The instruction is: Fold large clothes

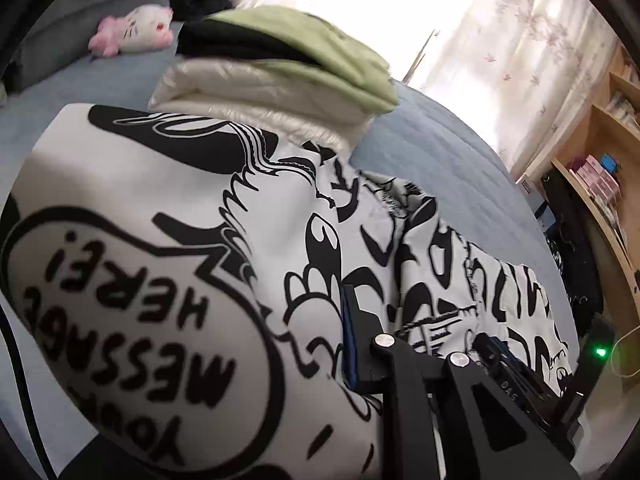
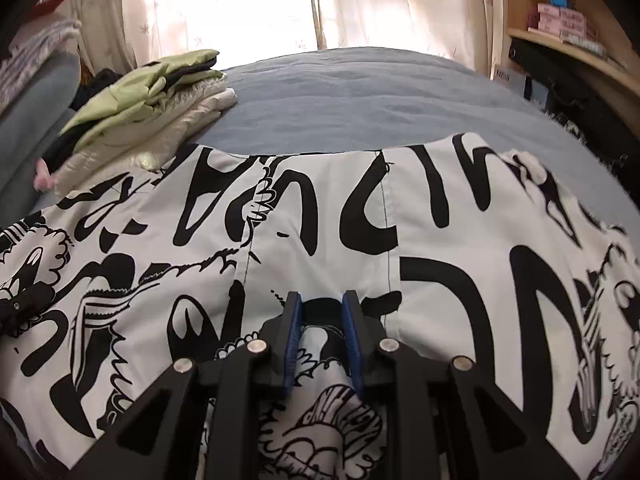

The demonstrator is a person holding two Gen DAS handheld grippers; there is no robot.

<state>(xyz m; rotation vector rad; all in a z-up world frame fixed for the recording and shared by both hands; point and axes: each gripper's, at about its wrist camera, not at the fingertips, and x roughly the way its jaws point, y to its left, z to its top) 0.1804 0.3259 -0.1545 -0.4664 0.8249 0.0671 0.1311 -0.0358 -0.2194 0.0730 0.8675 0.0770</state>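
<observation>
Your landmark is the blue bed (image 2: 360, 92). The black-and-white printed garment (image 2: 440, 240) lies spread over its near half, its far edge straight with bare blue cover beyond it. At the bed's left side, a stack of folded clothes (image 2: 148, 108) (green on top, black in between, cream under) touches the garment's far-left corner. A pink plush toy (image 1: 132, 34) sits further back on the bed, behind that stack.

Your right gripper (image 2: 322, 304) is low over the garment's near edge, jaws partly open, fabric between the blue pads (image 2: 294, 336), but not clamped as far as I can tell. Your left gripper (image 1: 420, 320) is down on the garment's other side; the pads are well apart, cloth bunched around them, and I can't tell if it holds any.

Risks:
- Right closes on one layer only, so the fold drags the lower layer crooked.
- Left has no real pinch, so that side stays put and the garment skews.
- A sweep toward the stack would knock the folded pile or trap its edge under the fold.
</observation>
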